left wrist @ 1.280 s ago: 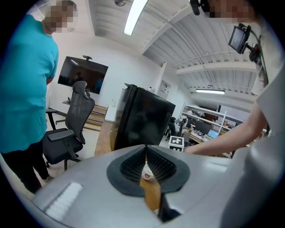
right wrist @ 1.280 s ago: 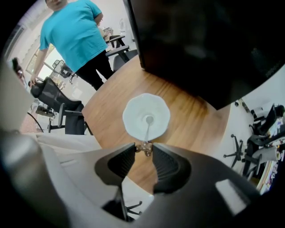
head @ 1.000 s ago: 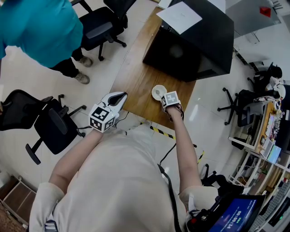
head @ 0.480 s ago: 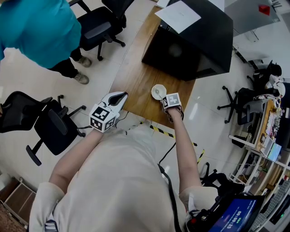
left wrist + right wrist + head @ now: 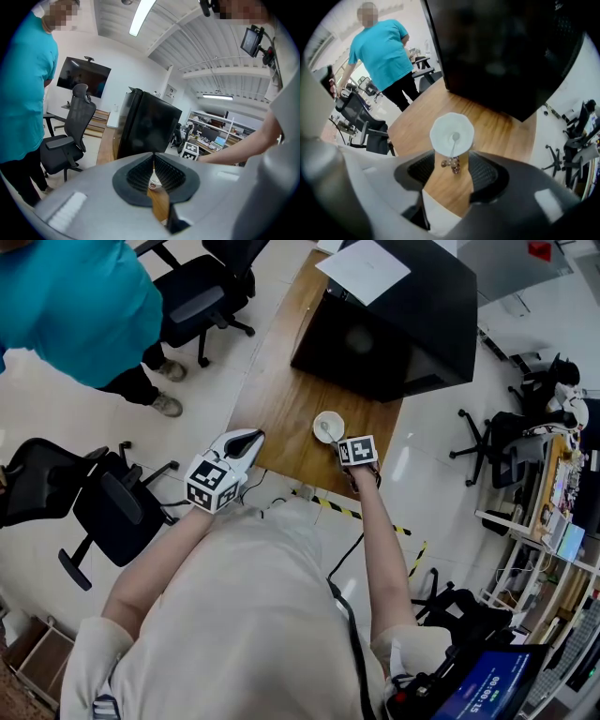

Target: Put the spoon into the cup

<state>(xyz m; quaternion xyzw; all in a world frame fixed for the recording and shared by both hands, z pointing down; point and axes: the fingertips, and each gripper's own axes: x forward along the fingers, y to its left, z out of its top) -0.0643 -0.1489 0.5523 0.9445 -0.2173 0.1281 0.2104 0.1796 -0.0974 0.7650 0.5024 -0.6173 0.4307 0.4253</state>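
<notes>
Nearest us, the right gripper (image 5: 453,161): pointed steeply down over the table's near edge, jaws opening, pads clear of the spoon (image 5: 453,149), whose beaded handle end stands between them. Our left gripper (image 5: 153,160): jaws together on nothing, held off to the side. Next, the cup (image 5: 440,133): white, upright on the wooden table (image 5: 501,124), with the spoon's bowl inside it and the handle leaning on the near rim. We judge this to be the release. We would draw straight back, keeping the pads off the handle so the cup does not tip. Beyond stands a black cabinet (image 5: 501,47).
</notes>
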